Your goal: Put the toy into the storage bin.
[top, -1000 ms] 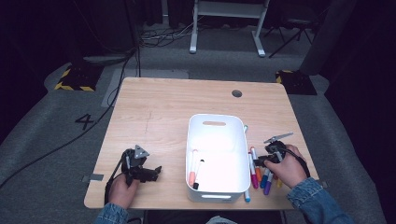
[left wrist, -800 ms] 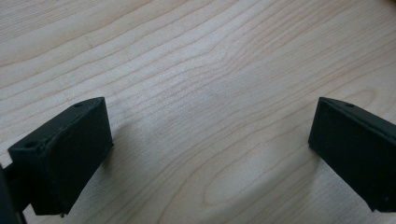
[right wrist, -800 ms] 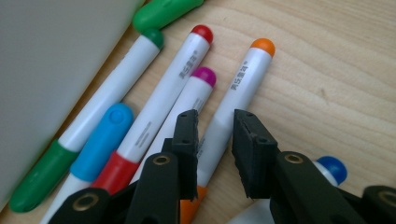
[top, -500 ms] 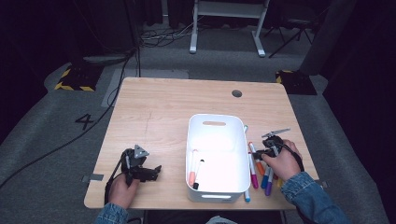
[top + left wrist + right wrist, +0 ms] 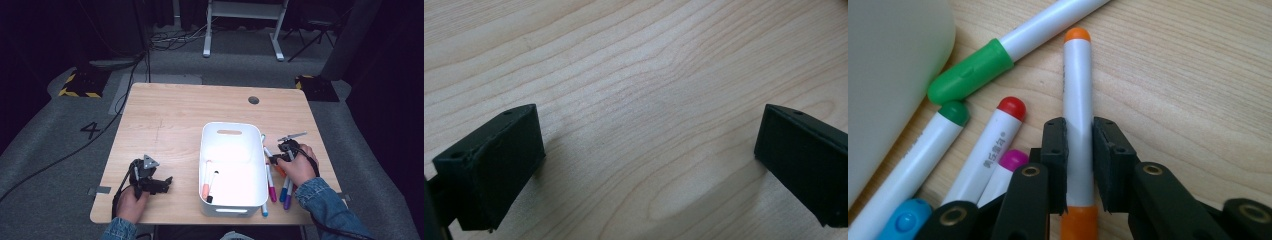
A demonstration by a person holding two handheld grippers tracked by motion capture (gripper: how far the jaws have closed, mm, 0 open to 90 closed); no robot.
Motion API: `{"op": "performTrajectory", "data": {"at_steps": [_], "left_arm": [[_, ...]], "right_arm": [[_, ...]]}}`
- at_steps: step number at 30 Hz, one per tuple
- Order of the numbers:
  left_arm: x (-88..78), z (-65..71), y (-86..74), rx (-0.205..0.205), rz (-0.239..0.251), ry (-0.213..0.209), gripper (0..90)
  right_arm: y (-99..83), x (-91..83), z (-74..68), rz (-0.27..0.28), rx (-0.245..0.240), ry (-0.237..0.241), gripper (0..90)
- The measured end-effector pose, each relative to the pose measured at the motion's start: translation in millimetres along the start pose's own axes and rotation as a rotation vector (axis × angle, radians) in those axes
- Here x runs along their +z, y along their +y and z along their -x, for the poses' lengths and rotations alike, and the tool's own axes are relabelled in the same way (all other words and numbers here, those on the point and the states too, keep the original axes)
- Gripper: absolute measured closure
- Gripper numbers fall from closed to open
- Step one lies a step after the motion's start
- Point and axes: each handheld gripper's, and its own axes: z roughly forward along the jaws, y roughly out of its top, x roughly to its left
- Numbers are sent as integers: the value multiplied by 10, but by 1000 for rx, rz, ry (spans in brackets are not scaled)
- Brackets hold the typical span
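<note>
**Orange marker gripped, most of the pile still outside the bin**

The right hand-held gripper has just been closing, and its jaws now clamp the white barrel of the orange marker, which lies on the counter just to the right of the white bin. In the right gripper view the marker points straight away from the jaws, its orange cap down between the gripper's arms, and it looks to be resting on the wood, not yet lifted.

Two markers already lie inside the bin: one with an orange end and one with a black cap. That is the part done. Left on the counter beside the bin are a green-capped marker, a second green-ended one, a red-ended one, a pink one and a blue one; the high view hints at a purple one too, though it is too small there to be sure.

The left hand-held gripper rests low over bare counter at the near left, jaws wide apart with nothing between them.

By my reckoning the sorting is in its early part, with the lift and drop of this marker next.
</note>
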Motion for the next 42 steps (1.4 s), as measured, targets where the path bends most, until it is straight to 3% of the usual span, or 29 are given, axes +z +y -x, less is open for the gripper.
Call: {"op": "performTrajectory", "data": {"at_steps": [5,12,25,27,36,39,42], "left_arm": [[0,0,1,-2,0,7,0],[0,1,1,-5,0,7,0],[3,-1,5,-6,4,14,0],[3,-1,5,-6,4,14,0],[3,0,5,-6,4,14,0],[2,-1,5,-6,4,15,0],[2,0,5,-6,4,14,0]], "right_arm": [[7,-3,24,10,15,6,768],[23,-151,50,48,44,37,768],[100,-485,-7,114,27,85,767],[112,-599,-38,145,19,131,767],[136,-883,-179,196,-18,172,767],[150,-1014,-230,211,-14,223,767],[157,-1077,-259,217,-25,222,767]]}}
